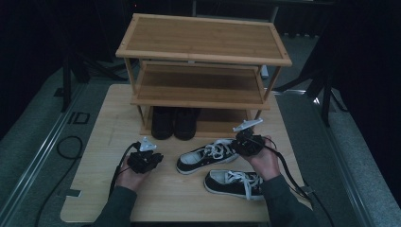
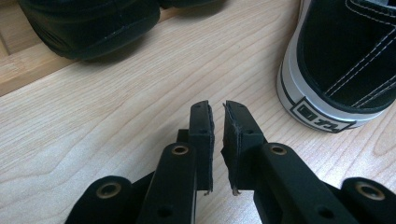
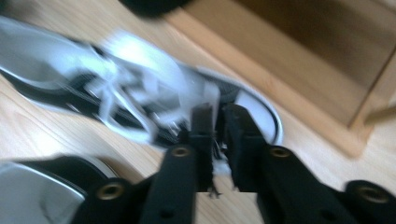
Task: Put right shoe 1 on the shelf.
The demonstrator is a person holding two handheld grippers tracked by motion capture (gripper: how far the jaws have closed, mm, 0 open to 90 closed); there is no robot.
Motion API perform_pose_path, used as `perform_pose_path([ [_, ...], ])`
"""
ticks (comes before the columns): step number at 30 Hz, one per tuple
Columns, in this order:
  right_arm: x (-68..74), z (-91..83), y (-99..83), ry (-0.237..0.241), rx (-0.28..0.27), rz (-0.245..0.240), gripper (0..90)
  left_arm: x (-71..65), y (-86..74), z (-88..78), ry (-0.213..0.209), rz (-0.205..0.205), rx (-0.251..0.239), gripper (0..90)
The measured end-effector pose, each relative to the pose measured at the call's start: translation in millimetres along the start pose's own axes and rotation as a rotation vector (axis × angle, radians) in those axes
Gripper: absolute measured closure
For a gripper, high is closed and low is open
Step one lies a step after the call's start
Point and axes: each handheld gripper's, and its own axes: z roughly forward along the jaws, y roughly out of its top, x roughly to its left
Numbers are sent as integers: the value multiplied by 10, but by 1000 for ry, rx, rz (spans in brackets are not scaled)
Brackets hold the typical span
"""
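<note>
right gripper (image 3: 217,116) fingers closed, sneaker (image 3: 140,93) just beyond

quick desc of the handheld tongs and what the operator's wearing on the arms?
Both tongs are black: the left tongs and right tongs each carry a grey three-cornered plate on top and trail a black cable back past the wrist. Up close, the jaws are flat black bars with brass-coloured rivets, and the pads are fraying at the edges. The person wears dark grey-green long sleeves.

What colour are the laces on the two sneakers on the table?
White, on both black sneakers; clearest in the high view.
</note>
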Motion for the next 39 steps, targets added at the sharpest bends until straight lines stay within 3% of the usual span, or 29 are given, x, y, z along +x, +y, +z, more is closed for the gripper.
perform_pose_path([
  [8, -107, 216, -281, -9, 110, 11, 900, -4, -3, 0, 1, 1, -2, 816],
  [19, -157, 475, -371, 6, 238, 22, 900, -2, -4, -1, 0, 0, -2, 817],
  [26, -181, 533, -319, -25, 251, 26, 900, -3, -4, 0, 0, 2, 0, 816],
  [30, -219, 581, -265, -66, 245, 33, 900, -5, -3, 1, 0, 3, 1, 817],
  [39, -243, 647, -148, -78, 227, 61, 900, -4, -4, 13, -3, 1, 5, 817],
])
